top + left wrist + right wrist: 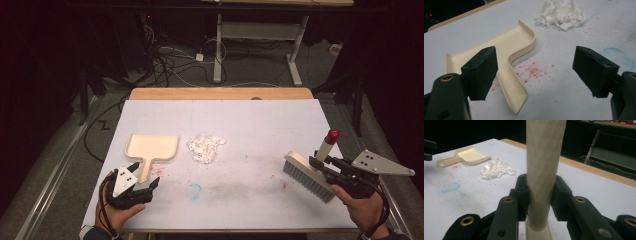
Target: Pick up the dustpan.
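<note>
A cream dustpan (151, 147) lies flat at the table's left, its handle pointing toward the near edge. My left gripper (143, 179) stands open just behind that handle; in the left gripper view the handle (511, 87) lies by the left pad, untouched. A heap of white paper shreds (205, 147) sits mid-table, also seen as shreds (560, 15) and shreds (496, 170). At the right, my right gripper (322, 165) is shut on the cream handle (542, 170) of a hand brush (307, 176) with grey bristles and a red tip (332, 135).
The table (260, 120) has a white cover with a wooden strip at the far edge. A blue smear (194, 190) and red crumbs (532, 72) mark the surface. Cables and a desk frame (260, 45) lie on the floor beyond.
</note>
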{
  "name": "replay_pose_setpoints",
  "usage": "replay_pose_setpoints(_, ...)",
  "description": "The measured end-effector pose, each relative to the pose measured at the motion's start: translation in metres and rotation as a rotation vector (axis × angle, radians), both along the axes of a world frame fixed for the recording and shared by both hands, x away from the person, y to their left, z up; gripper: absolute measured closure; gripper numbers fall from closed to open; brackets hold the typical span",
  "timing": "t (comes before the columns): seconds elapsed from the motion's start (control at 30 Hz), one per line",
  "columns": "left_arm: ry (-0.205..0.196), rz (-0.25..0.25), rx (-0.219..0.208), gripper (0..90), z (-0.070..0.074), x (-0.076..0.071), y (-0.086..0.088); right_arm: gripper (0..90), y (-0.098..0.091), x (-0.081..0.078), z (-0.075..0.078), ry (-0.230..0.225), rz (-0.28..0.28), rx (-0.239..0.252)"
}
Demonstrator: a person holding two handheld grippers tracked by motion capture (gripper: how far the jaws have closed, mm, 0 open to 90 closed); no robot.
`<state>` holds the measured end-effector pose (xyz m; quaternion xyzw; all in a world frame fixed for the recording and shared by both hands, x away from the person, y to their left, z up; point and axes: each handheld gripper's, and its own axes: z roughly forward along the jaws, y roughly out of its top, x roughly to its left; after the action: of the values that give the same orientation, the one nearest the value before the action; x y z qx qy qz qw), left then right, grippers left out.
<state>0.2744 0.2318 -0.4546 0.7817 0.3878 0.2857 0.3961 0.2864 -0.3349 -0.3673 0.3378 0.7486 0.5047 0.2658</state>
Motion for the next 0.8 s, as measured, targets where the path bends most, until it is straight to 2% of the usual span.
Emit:
replay_pose_setpoints(0.17, 0.013, 0.009, 0.000, 19.4, -0.002, 0.001, -0.001, 71.2, -0.001, 0.000, 0.000, -0.002, -0.007, -0.006)
replay_pose_setpoints(0.23, 0.024, 0.032, 0.018, 19.4, -0.001, 0.001, -0.002, 71.2, -0.001, 0.000, 0.000, -0.009, -0.008, -0.007)
replay_pose_setpoints(0.27, 0.031, 0.059, 0.029, 19.4, 0.000, 0.000, -0.003, 71.2, 0.000, 0.000, 0.000, -0.002, -0.003, -0.009)
replay_pose_setpoints(0.37, 0.059, 0.076, 0.021, 19.3, 0.002, -0.004, -0.003, 71.1, 0.003, 0.002, -0.001, 0.015, 0.022, -0.010)
replay_pose_setpoints(0.4, 0.077, 0.104, 0.038, 19.4, 0.001, -0.004, -0.003, 71.1, 0.004, 0.002, 0.000, 0.013, 0.020, -0.013)
replay_pose_setpoints(0.43, 0.128, 0.138, 0.041, 19.3, -0.003, -0.003, 0.000, 71.2, 0.005, 0.002, 0.000, 0.014, 0.023, -0.015)
replay_pose_setpoints(0.47, 0.128, 0.138, 0.041, 19.4, -0.003, -0.003, 0.000, 71.2, 0.005, 0.002, 0.000, 0.014, 0.023, -0.015)
replay_pose_setpoints(0.5, 0.163, 0.153, 0.035, 19.4, -0.005, -0.002, 0.002, 71.2, 0.006, 0.002, 0.000, 0.015, 0.025, -0.017)
replay_pose_setpoints(0.6, 0.280, 0.211, 0.024, 19.4, -0.012, 0.007, 0.007, 71.2, 0.008, 0.004, -0.001, 0.019, 0.028, -0.026)
replay_pose_setpoints(0.63, 0.314, 0.232, 0.008, 19.4, -0.014, 0.011, 0.007, 71.2, 0.009, 0.004, -0.002, 0.021, 0.029, -0.025)
replay_pose_setpoints(0.67, 0.383, 0.268, -0.025, 19.4, -0.017, 0.018, 0.007, 71.1, 0.010, 0.005, -0.003, 0.028, 0.033, -0.029)
replay_pose_setpoints(0.7, 0.383, 0.268, -0.025, 19.5, -0.017, 0.018, 0.007, 71.1, 0.010, 0.005, -0.003, 0.028, 0.033, -0.029)
replay_pose_setpoints(0.8, 0.401, 0.293, -0.053, 21.3, -0.018, 0.032, 0.005, 71.1, 0.012, 0.009, -0.004, 0.041, 0.030, -0.032)
